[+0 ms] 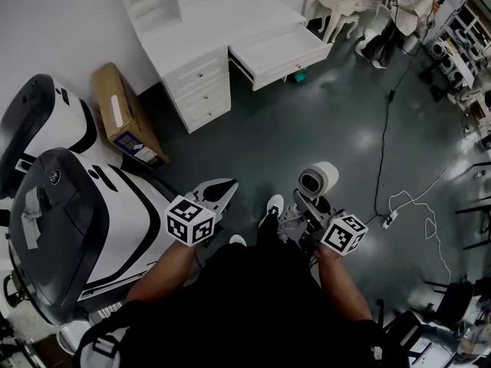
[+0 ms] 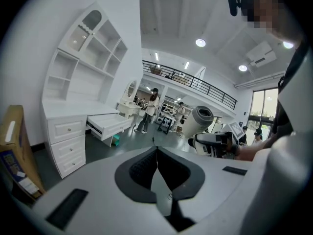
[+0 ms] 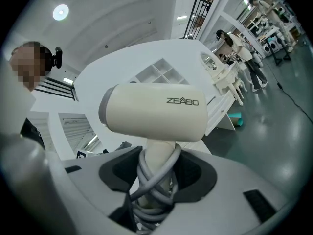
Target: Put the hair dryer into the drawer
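Your right gripper (image 1: 305, 209) is clamped on the cord-wrapped handle of the hair dryer (image 1: 318, 180), and the open drawer (image 1: 285, 50) lies well ahead across the floor, while your left gripper (image 1: 220, 192) is closed and empty.

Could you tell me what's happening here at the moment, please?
A person holds a gripper in each hand. The right gripper is clamped on the handle of a cream hair dryer, whose grey cord is wound round that handle. The left gripper is shut and empty. The drawer of the white desk stands open across the dark floor, some way off, so the dryer is not yet in it.
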Available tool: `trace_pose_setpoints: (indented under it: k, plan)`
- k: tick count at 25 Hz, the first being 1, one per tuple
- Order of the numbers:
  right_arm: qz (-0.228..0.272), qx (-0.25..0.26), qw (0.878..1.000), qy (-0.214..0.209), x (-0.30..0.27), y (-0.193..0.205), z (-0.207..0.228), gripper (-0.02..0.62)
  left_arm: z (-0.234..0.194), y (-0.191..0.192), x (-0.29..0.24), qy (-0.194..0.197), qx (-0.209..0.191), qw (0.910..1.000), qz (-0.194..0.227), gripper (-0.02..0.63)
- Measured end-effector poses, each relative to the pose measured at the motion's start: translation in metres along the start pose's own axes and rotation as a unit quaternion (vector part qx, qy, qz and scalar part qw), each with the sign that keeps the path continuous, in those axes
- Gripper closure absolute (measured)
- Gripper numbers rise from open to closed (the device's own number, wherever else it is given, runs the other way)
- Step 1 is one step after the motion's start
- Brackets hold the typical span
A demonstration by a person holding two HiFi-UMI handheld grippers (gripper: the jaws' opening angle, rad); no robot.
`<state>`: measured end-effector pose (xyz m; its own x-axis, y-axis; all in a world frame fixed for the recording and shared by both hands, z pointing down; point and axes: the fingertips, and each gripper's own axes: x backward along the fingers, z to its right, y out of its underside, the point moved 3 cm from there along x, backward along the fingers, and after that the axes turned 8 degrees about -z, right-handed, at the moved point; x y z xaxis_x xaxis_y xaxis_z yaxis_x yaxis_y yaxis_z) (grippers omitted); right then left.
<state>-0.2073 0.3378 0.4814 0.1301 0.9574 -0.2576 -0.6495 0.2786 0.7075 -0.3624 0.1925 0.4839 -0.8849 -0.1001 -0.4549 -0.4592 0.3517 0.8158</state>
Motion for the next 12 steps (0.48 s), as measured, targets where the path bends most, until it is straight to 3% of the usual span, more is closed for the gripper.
trace_pose_setpoints:
  k: [6,12]
  plan:
    - [-0.001,-0.020,1.000,0.007,-0.013,-0.018,0.037,0.387,-0.025,-0.014,-0.016,-0.020,0.014,0.9997,0.000,0.595]
    - [0.011,-0.027,1.000,-0.001,-0.040,-0.062,0.080,0.387,-0.046,-0.048,-0.060,-0.031,0.010,0.9995,-0.005,0.595]
